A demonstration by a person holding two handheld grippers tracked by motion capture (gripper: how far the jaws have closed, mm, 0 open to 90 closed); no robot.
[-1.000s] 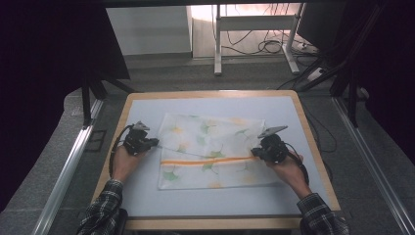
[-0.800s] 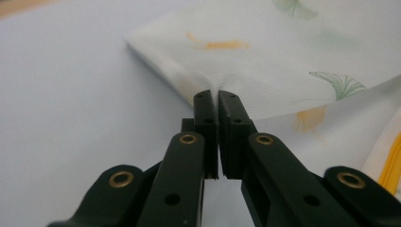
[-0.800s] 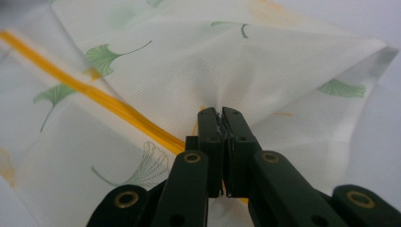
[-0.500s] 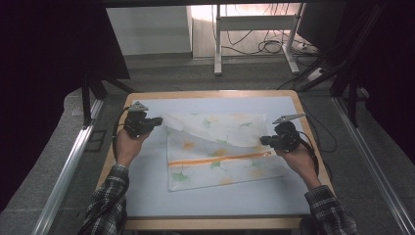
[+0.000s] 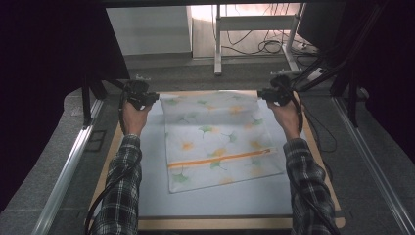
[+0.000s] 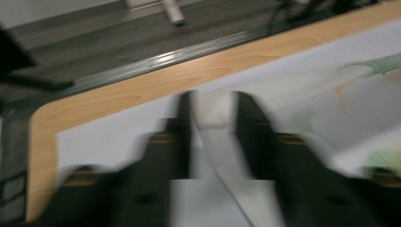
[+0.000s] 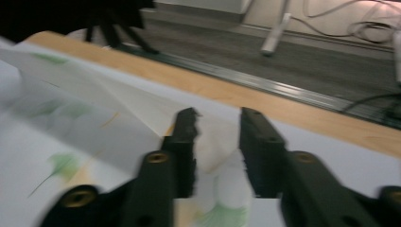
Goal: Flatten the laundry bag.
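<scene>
The left claw [image 5: 152, 96] sits at the far left corner of the cloth [image 5: 220, 142], its jaws having just been opening; in the left gripper view they stand parted, with a strip of the pale fabric lying in the gap, and the blur keeps me from telling whether either pad touches it. The right claw [image 5: 263, 94] is at the far right corner, its jaws likewise just opened; in the right gripper view they stand spread, with the cloth's edge between them and not pinched.

Both claws are held up near the far edge of the worktop [image 5: 313, 147], each in a hand [image 5: 133, 117] coming out of a plaid sleeve [image 5: 120, 186].

The cloth, white with green and orange leaf prints and an orange stripe [image 5: 220, 157] across it, lies spread over the middle of the light sheet [image 5: 215, 203] that covers the worktop. Its far edge is just below the claws, its near edge well short of the worktop's near rim.

Beyond the worktop there is a grey floor with a white stand [image 5: 218, 39] and loose cables [image 5: 266, 46].
</scene>
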